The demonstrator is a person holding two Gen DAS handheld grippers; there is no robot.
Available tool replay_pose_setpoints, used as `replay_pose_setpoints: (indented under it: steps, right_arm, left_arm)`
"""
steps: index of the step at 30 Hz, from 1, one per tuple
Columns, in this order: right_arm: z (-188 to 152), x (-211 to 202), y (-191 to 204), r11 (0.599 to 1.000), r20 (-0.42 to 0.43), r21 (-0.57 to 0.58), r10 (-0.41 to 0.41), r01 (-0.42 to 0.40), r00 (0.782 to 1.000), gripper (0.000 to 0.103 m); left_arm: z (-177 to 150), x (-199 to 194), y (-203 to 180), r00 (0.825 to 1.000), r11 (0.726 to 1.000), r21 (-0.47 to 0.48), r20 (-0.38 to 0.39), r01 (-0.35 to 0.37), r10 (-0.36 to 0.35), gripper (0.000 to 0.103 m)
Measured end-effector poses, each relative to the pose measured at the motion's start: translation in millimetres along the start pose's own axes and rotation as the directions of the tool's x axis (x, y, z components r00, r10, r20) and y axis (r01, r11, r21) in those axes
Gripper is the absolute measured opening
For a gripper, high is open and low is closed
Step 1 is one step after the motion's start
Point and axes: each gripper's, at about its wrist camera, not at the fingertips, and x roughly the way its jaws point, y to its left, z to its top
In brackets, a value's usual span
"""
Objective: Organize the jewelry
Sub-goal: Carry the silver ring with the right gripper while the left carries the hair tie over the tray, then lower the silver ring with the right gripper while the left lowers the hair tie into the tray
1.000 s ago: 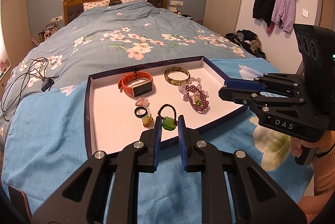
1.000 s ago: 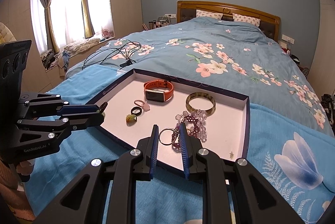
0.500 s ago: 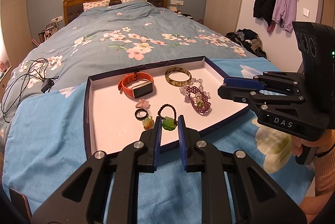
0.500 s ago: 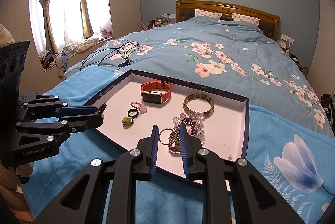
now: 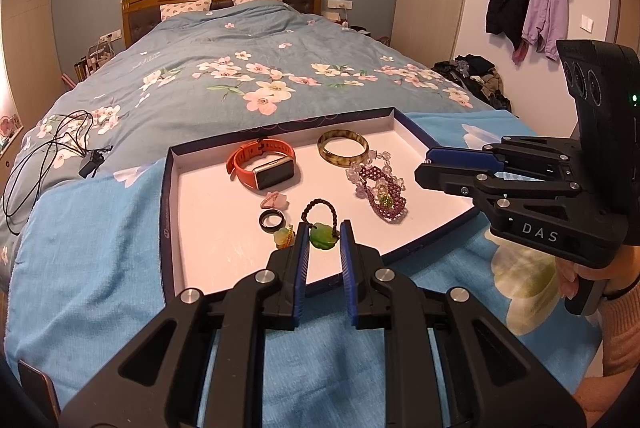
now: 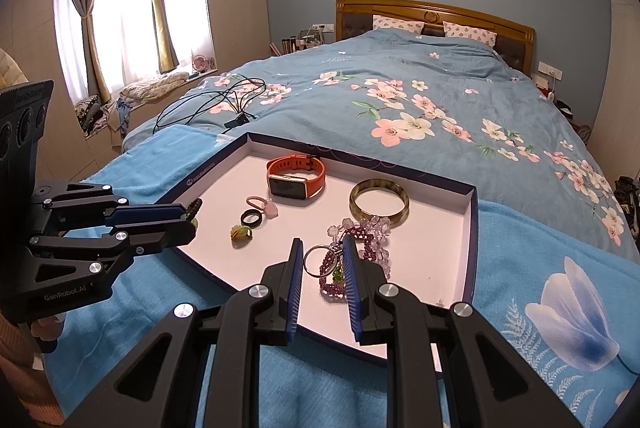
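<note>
A shallow dark-rimmed tray (image 5: 168,212) (image 6: 470,240) lies on the bed. In it are an orange watch (image 5: 262,164) (image 6: 296,174), a brown bangle (image 5: 343,147) (image 6: 379,202), a purple bead bracelet (image 5: 382,194) (image 6: 362,232), a black ring (image 5: 271,219) (image 6: 252,218), a pink charm (image 5: 274,200) and a yellow-green charm (image 6: 241,233). My left gripper (image 5: 323,234) (image 6: 191,214) is shut on a green pendant (image 5: 323,237) with a dark cord loop. My right gripper (image 6: 319,256) (image 5: 426,168) is shut on a metal ring (image 6: 316,261) tied to the bead bracelet.
The tray rests on a light blue blanket (image 5: 80,248) over a floral duvet (image 5: 240,76). Black cables (image 5: 44,152) lie at the left of the bed. Coats (image 5: 528,0) hang on the right wall. A window with curtains (image 6: 120,12) is on the far left.
The tray and its jewelry have shifted slightly in both views as the grippers moved a little. Both grips are unchanged.
</note>
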Motion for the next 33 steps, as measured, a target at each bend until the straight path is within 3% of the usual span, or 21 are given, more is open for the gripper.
replay_pose_setpoints:
  steps: [33]
  right_arm:
    - [0.2,10.5,-5.3,1.0,-0.008,0.009,0.002,-0.002,1.0,0.018]
  left_arm:
    - [0.9,10.9,4.9,1.0,1.0,0.003,-0.008,-0.018,0.018,0.016]
